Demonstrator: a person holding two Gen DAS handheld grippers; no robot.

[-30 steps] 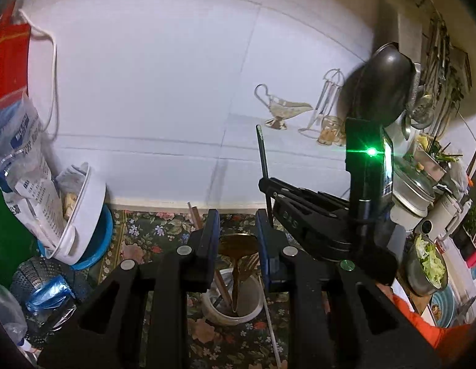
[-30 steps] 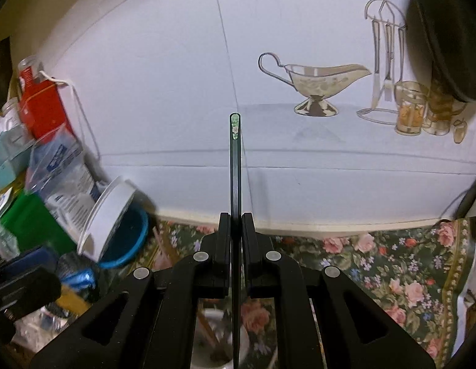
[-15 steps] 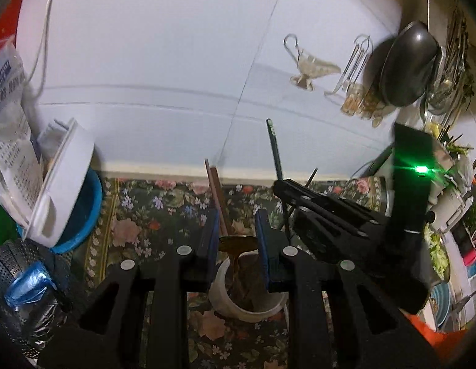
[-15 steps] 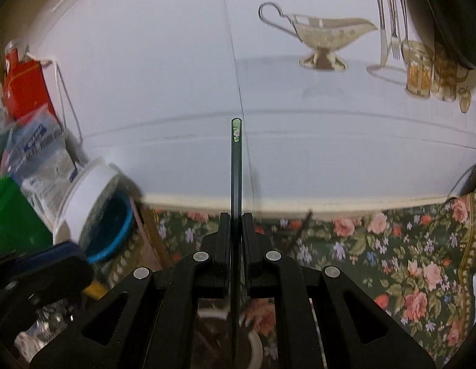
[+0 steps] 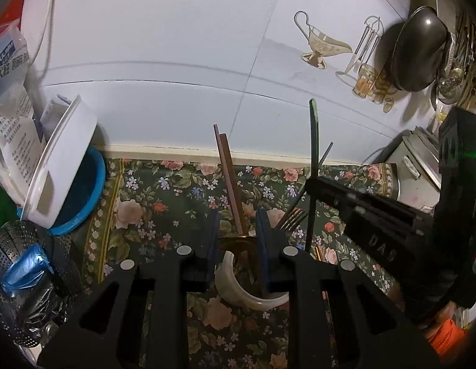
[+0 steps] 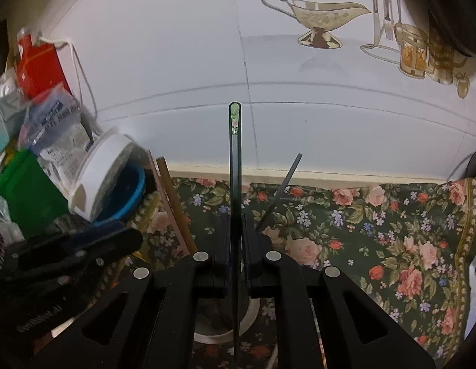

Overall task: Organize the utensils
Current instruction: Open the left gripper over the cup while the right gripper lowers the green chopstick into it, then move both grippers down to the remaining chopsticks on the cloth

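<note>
- The left fingers point(image 5: 238, 246), low centre of the left view, are clenched on a gold spoon point(image 5: 238, 240): its bowl edge shows between the pads, and its handle drops into the cup.
- The right fingers point(image 6: 235, 240), low centre of the right view, are clenched on a dark green utensil point(image 6: 234, 160) that stands upright, with its tip reaching mid-frame against the wall.
- The white cup point(image 5: 250, 295) sits just below the left fingers; in the right view its rim point(image 6: 219, 335) shows under the right fingers, with the green utensil's lower end over it.
- Brown chopsticks point(image 5: 228, 178) lean up out of the cup toward upper centre; a fork point(image 5: 291, 218) shows its tines just right of the left fingers.
- The counter point(image 6: 376, 230) carries a dark floral cloth.
- At the left edge a white tub point(image 5: 59, 166) leans in a blue bowl point(image 5: 87, 196).
- A dark pan point(image 5: 419, 49) hangs at upper right of the left view.
</note>
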